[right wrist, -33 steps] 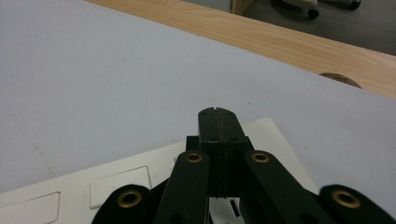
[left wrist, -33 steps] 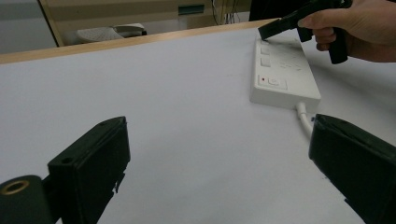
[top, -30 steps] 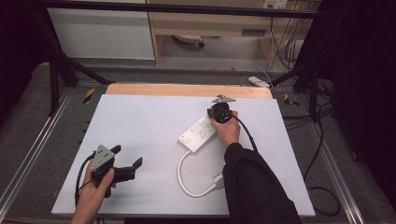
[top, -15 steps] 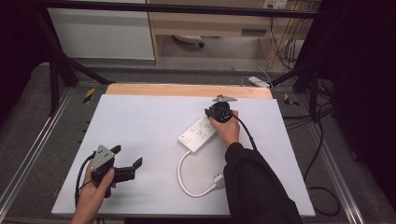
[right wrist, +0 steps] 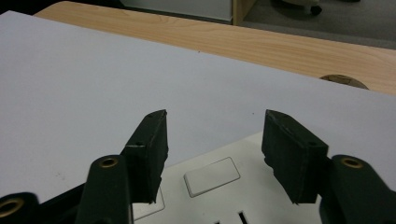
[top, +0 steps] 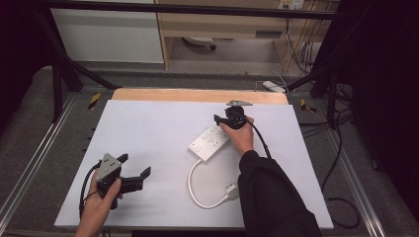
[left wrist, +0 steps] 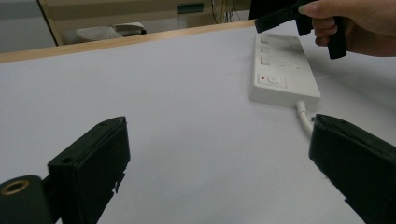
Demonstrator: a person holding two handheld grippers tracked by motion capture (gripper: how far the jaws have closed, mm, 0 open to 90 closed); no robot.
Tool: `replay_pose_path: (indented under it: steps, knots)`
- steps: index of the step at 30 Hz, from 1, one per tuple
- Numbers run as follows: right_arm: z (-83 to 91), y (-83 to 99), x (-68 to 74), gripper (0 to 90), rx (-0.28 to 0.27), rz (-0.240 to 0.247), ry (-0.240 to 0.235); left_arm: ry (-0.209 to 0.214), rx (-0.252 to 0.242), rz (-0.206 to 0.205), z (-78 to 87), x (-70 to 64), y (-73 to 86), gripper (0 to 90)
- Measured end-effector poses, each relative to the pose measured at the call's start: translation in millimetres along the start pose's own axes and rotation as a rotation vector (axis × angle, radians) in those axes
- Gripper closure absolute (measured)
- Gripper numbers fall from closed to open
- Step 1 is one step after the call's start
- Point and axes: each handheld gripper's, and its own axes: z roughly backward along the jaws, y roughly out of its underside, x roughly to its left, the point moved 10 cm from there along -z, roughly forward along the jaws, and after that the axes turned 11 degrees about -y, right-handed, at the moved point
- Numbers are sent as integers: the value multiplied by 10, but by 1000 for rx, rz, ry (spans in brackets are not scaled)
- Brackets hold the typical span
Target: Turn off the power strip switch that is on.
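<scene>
A white power strip (top: 210, 143) lies at an angle on the white table cover (top: 148, 128). Its cord (top: 193, 185) loops toward me and ends in a plug (top: 231, 191). My right gripper (top: 221, 120) hovers open over the strip's far end. Between its jaws, the right gripper view (right wrist: 215, 122) has the strip (right wrist: 261, 205) and a flat button (right wrist: 212, 176), and nothing is gripped. My left gripper (top: 134, 166) rests open at the near left, well apart from the strip. The left gripper view (left wrist: 222, 172) looks across at the strip (left wrist: 282, 70) and the other gripper (left wrist: 299, 16).
A bare wooden strip (top: 197, 95) runs along the table's far edge. Beyond it are a grey floor, a cabinet (top: 108, 34) and a white adapter (top: 274, 86). Black cables (top: 336, 148) hang off the right side. Metal rails flank the table.
</scene>
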Motion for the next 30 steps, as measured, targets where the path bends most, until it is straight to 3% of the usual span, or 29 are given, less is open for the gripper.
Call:
replay_pose_path:
  steps: [10,19,26,30]
  knots:
    - [24,-28,-16,269,-9,-21,-1,-1,1,0,0,1,1,51]
    - [36,-45,12,166,-10,-12,-12,-1,1,1,0,3,2,51]
    - [58,-74,-1,50,-20,-11,5,-1,1,0,1,3,3,51]
    - [68,-73,24,26,-11,-1,-13,-1,2,0,-1,2,3,51]
